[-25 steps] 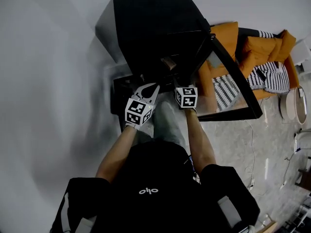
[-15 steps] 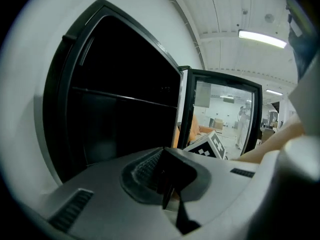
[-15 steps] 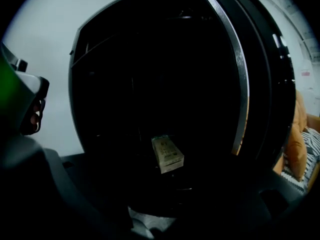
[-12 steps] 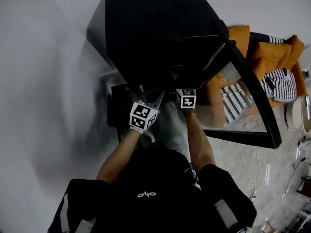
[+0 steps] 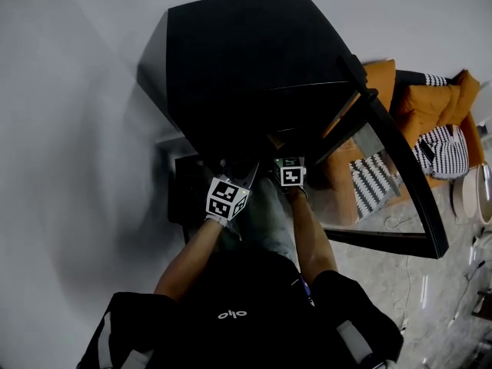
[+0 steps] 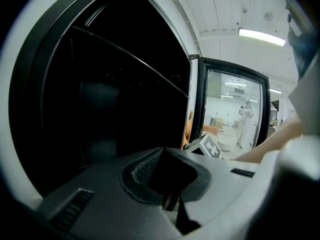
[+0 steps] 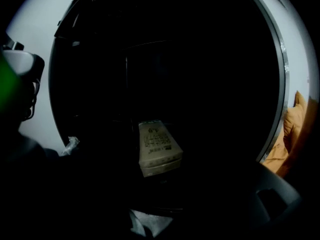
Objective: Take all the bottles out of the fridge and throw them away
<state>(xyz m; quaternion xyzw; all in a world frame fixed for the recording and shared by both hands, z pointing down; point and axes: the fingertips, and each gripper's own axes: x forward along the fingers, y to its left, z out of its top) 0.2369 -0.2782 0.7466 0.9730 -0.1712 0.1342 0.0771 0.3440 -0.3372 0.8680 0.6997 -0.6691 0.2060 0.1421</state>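
The black fridge (image 5: 246, 60) stands in front of me with its glass door (image 5: 400, 183) swung open to the right. My left gripper (image 5: 243, 172) is shut and empty at the fridge's opening; in the left gripper view its jaws (image 6: 170, 186) meet before the dark inside (image 6: 110, 109). My right gripper (image 5: 286, 161) reaches under the fridge's top edge. Its jaws (image 7: 165, 199) have just been opening, and nothing shows between them. A beige carton (image 7: 158, 149) lies on a dark shelf ahead of them. I see no bottle in any view.
A black bin (image 5: 183, 194) stands low on the left of the fridge. An orange sofa with striped cushions (image 5: 430, 114) sits behind the open door. A pale crumpled scrap (image 7: 145, 225) lies below the right jaws. A person in white (image 6: 246, 119) shows far off through the door glass.
Both grippers have gone lower and further in toward the fridge's opening. The right gripper's tip is now hidden under the fridge's top edge.
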